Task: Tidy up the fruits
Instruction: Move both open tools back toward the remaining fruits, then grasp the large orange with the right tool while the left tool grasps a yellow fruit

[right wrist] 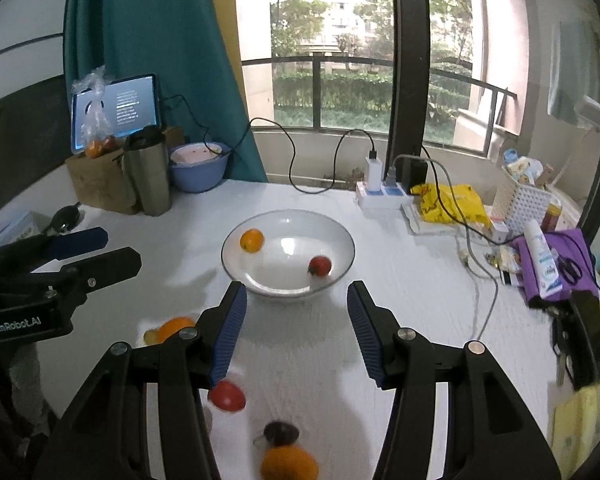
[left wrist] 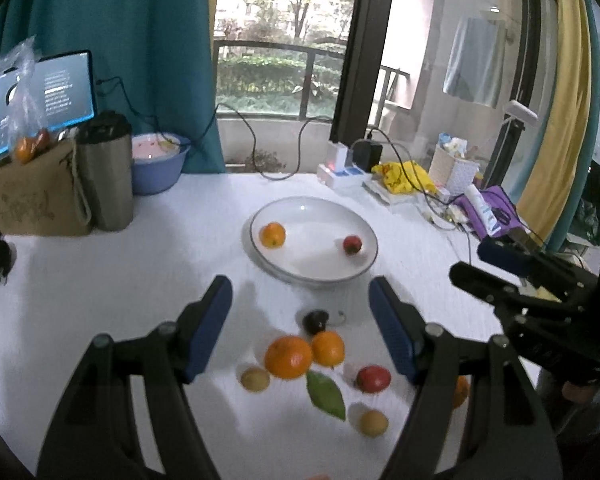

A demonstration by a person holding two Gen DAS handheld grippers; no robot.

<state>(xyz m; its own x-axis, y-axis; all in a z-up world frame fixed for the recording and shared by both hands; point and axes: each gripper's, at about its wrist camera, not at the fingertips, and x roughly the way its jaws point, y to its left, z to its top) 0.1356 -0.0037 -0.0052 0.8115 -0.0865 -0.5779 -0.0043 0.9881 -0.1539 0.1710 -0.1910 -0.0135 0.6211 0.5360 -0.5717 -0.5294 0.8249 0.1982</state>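
A white bowl (left wrist: 364,248) (right wrist: 344,240) sits mid-table and holds an orange (left wrist: 272,235) (right wrist: 251,240) and a small red fruit (left wrist: 352,245) (right wrist: 319,266). My left gripper (left wrist: 300,300) is open and empty above loose fruit on the table: a large orange (left wrist: 288,357), a smaller orange (left wrist: 328,348), a dark fruit (left wrist: 315,320), a red fruit (left wrist: 373,378), a green fruit (left wrist: 325,396) and two yellowish fruits (left wrist: 255,379). My right gripper (right wrist: 296,304) is open and empty just in front of the bowl, above a red fruit (right wrist: 228,395), a dark fruit (right wrist: 281,432) and an orange (right wrist: 289,462).
At the back left stand a cardboard box (left wrist: 32,196), a steel tumbler (left wrist: 106,176), a blue basin (left wrist: 160,164) and a tablet (left wrist: 44,96). A power strip (right wrist: 382,196), cables, a yellow bag (right wrist: 452,200), a white basket (right wrist: 528,200) and a purple pouch (right wrist: 552,264) crowd the right side.
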